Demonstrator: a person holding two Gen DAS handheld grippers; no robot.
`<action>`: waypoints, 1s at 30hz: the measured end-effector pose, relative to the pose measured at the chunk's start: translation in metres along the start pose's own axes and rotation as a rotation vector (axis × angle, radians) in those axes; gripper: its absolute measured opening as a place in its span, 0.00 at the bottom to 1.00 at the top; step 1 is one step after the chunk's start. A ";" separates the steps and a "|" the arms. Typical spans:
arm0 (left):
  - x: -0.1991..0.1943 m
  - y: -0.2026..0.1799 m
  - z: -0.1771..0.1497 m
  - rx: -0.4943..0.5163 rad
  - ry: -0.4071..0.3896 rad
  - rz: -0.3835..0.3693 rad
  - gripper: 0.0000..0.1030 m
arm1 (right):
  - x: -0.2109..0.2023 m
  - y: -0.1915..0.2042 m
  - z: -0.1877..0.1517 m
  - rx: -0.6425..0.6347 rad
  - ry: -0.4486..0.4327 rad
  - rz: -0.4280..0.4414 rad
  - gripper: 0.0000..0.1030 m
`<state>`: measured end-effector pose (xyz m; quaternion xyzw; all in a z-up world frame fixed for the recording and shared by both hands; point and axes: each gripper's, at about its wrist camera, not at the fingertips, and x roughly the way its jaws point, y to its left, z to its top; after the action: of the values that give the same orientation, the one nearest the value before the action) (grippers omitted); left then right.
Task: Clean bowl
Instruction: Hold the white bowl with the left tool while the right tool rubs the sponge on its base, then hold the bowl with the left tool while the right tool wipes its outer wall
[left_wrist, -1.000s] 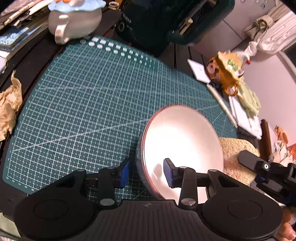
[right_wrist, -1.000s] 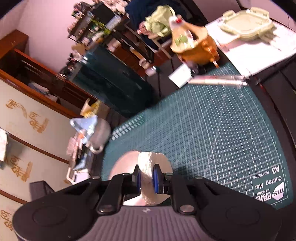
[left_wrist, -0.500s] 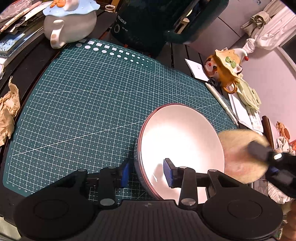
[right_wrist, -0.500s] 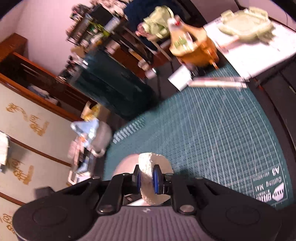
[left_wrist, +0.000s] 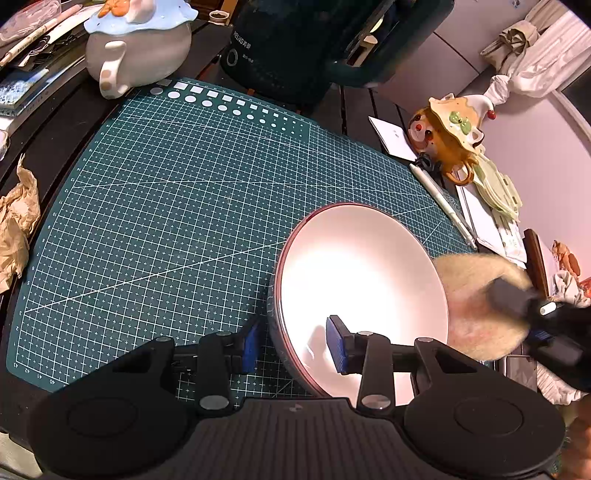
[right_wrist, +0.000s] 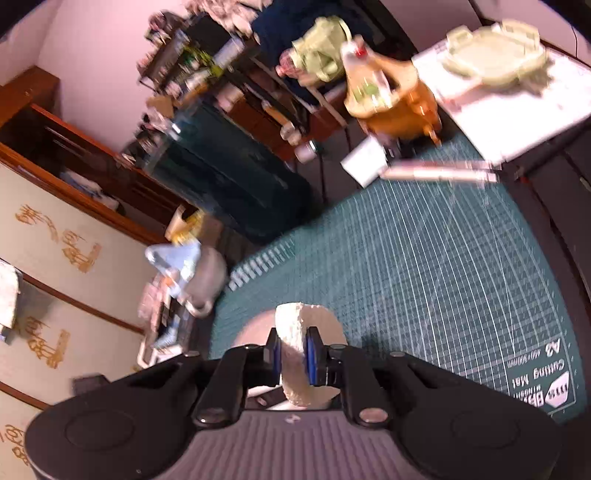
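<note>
**Bowl gripped at its rim, sponge at its far edge**

Your surface (left_wrist: 362, 107) is dark and mostly covered by a green cutting mat (left_wrist: 166, 206). At the mat's back edge stand a dark green appliance (left_wrist: 295, 48) and, to its left, a grey teapot (left_wrist: 136, 55) with a pale blue lid. Crumpled brown paper (left_wrist: 16, 221) lies off the mat's left side. On the right, beyond the mat, you have an orange figurine (left_wrist: 450, 136), a white pen (left_wrist: 443, 203) and some paper sheets.

The bowl (left_wrist: 358, 273) sits on the near right part of the mat, white inside with a reddish rim, and it looks tipped up on its side nearest you. Your left tongs (left_wrist: 295, 345) stand partly open around that near rim: one blue pad is outside the wall, the other inside the bowl, so they grip the rim.

Your right tongs (right_wrist: 291, 354) are squeezed almost shut on a round cream sponge (right_wrist: 295, 332), held edge-on between the pads. From the left view the sponge (left_wrist: 476, 306) is blurred and lies at the bowl's right edge; whether it touches the rim you cannot tell.
</note>
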<state>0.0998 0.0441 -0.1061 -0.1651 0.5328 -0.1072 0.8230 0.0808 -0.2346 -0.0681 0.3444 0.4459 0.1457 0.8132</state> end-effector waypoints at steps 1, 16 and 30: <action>0.000 0.000 0.000 -0.001 0.000 -0.001 0.36 | -0.002 0.000 0.001 0.004 -0.001 0.003 0.12; 0.001 0.001 0.000 -0.002 0.000 -0.003 0.36 | -0.013 0.005 0.000 -0.013 -0.043 0.034 0.12; 0.001 0.002 0.000 -0.001 -0.003 -0.003 0.36 | -0.005 0.000 -0.001 0.005 -0.009 0.001 0.12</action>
<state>0.0997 0.0454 -0.1074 -0.1666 0.5312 -0.1077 0.8237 0.0774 -0.2373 -0.0652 0.3476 0.4425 0.1436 0.8141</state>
